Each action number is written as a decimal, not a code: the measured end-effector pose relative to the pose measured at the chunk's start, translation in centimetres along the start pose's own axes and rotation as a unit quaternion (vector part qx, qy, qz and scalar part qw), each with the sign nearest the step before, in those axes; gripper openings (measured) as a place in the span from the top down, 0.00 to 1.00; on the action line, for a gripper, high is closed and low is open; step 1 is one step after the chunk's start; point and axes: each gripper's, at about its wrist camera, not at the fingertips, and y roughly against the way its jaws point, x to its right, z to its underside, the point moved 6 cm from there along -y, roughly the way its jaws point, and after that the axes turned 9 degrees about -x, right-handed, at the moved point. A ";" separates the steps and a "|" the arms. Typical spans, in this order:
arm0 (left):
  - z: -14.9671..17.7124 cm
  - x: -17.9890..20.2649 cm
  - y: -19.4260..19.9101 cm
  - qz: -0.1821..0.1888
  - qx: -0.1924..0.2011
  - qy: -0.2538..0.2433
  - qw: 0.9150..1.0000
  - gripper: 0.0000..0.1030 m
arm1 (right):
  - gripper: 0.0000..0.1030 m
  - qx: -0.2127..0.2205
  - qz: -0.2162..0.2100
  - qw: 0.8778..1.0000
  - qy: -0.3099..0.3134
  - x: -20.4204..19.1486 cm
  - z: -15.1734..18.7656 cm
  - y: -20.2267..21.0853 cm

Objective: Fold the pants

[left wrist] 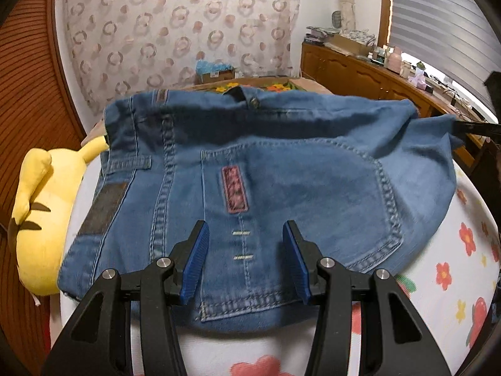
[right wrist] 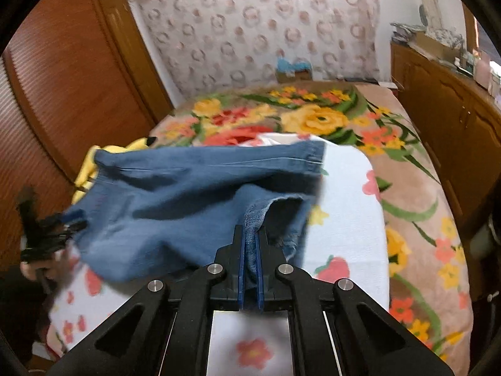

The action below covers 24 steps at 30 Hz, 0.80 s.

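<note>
Blue ribbed pads (left wrist: 195,263) of the left gripper (left wrist: 245,261) are seen spread wide apart, nothing held between them, poised low over the back pocket of the jeans (left wrist: 250,188). Both fingers are angled forward and slightly down toward the denim; whether the pads touch the cloth cannot be told.

Jeans are seen seat-side up on the white flowered sheet (left wrist: 463,266), waistband with button toward the far side, brown patch at the left edge, pink label on the pocket. Right part of the cloth is lifted and pulled off to the right, where the tip of the right gripper (left wrist: 476,127) is partly visible at the fabric's edge.

From the right wrist view, the right gripper (right wrist: 250,244) is seen with fingers pressed together, a fold of hemmed denim pinched between the blue pads (right wrist: 240,263). Jeans (right wrist: 175,197) are raised from here and drape back toward the sheet (right wrist: 344,213); motion blur is present. Left gripper (right wrist: 67,222) is seen at the far left by the cloth, blurred, with part of a hand below it.

Yellow plush toy (left wrist: 40,219) lies just beside the jeans' left edge. Floral blanket (right wrist: 313,116) covers the bed beyond the sheet. Wooden cabinet (left wrist: 360,75) stands along the right wall, louvred wooden door (right wrist: 62,94) at left, patterned curtain (left wrist: 175,25) behind.
</note>
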 end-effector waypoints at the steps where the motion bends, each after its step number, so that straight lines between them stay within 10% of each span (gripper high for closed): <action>1: 0.2 -0.1 -0.2 0.002 -0.005 0.000 1.000 0.51 | 0.95 0.000 -0.002 1.000 0.002 -0.3 0.4 0.4; 6: 0.6 -0.3 -0.7 0.004 -0.014 0.004 1.000 0.51 | 0.93 -0.029 0.030 0.999 0.003 0.6 2.7 -1.4; 11: 0.8 0.1 -0.9 0.013 -0.020 0.006 1.000 0.28 | 0.59 -0.042 0.067 0.997 -0.011 2.0 3.5 -3.4; 24: 0.9 0.2 -1.5 0.012 -0.035 0.001 0.999 0.24 | 0.50 -0.078 0.090 0.993 -0.007 0.5 3.9 -6.5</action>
